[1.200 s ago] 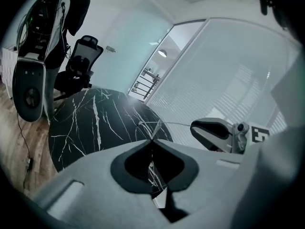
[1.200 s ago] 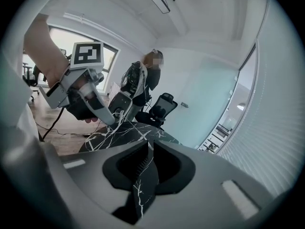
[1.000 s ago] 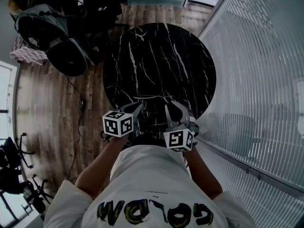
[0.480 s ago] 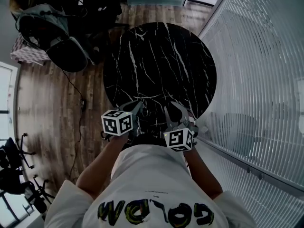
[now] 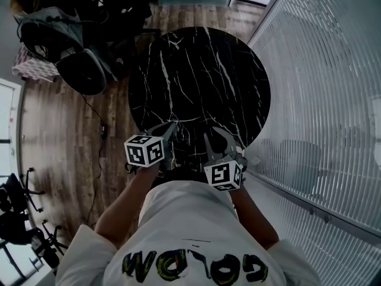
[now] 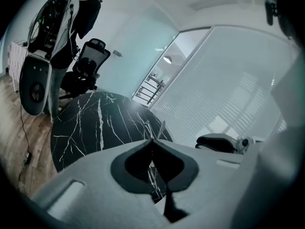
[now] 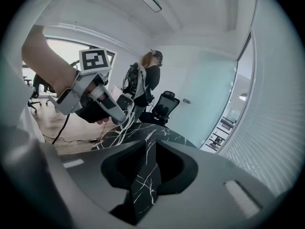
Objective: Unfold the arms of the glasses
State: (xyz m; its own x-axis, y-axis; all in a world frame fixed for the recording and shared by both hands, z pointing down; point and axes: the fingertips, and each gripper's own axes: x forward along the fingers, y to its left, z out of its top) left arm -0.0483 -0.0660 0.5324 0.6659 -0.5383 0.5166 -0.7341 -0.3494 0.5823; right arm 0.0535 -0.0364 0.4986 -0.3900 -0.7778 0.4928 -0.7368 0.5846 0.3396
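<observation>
L gripper at near edge of counter, fingers shut tip to tip. R gripper alongside, fingers narrowly apart, just been opening, nothing btwn. Glasses not made out, any view.

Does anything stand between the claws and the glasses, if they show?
Nothing visible does. The glasses cannot be made out for sure; a thin pale strip at the shut left claw's tip may be them. The right claw, jaws just opening, frames only the table.
</observation>
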